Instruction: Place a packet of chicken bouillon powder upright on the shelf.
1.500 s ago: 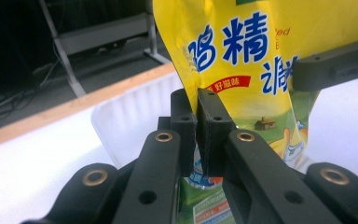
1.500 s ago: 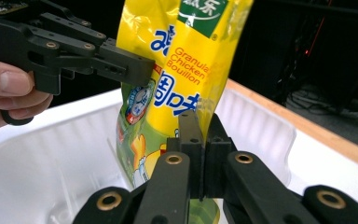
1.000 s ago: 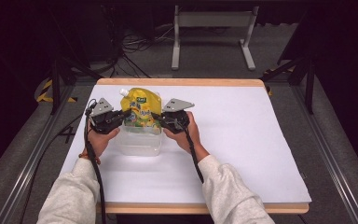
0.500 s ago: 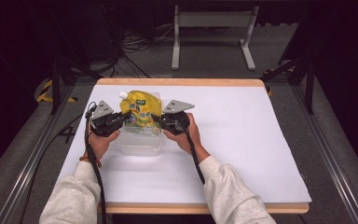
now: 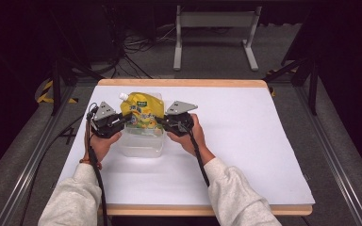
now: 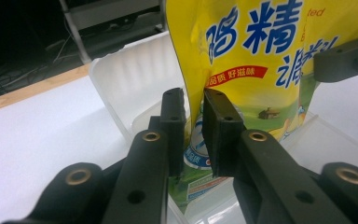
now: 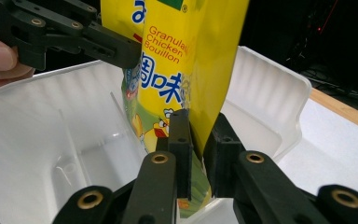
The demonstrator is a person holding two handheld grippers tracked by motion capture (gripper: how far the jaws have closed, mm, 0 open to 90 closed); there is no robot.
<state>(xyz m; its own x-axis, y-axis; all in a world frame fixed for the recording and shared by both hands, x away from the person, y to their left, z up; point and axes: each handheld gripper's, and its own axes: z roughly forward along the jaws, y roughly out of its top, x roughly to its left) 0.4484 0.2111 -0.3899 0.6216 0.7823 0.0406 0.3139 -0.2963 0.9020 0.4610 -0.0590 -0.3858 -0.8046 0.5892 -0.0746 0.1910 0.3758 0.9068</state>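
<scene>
Worktop (image 5: 245,141) first: a white sheet on a wood-edged board, with a clear plastic tub (image 5: 142,141) standing near its left half. Upright in the tub stands a yellow pouch of chicken bouillon (image 5: 143,113), its white spout at the upper left corner, its base down inside the tub.

The left claw (image 5: 128,119) and the right claw (image 5: 162,123) flank the pouch from either side. In the left gripper view the left claw (image 6: 195,135) has the pouch's edge (image 6: 261,56) between its jaws with a narrow gap showing; its jaws have just been opening. In the right gripper view the right claw (image 7: 198,149) likewise straddles the pouch's other edge (image 7: 186,70), jaws a little apart and just been opening, pads no longer pressing.

The step in hand looks like letting the pouch go into the tub. To do it well, both claws should open evenly and draw straight outward, so neither pad drags an edge and tips the pouch over the rim.

Whether the pouch rests on the tub's floor is hard to tell; the jaws hide its lower edge, and its top is cut off in both gripper views.
</scene>
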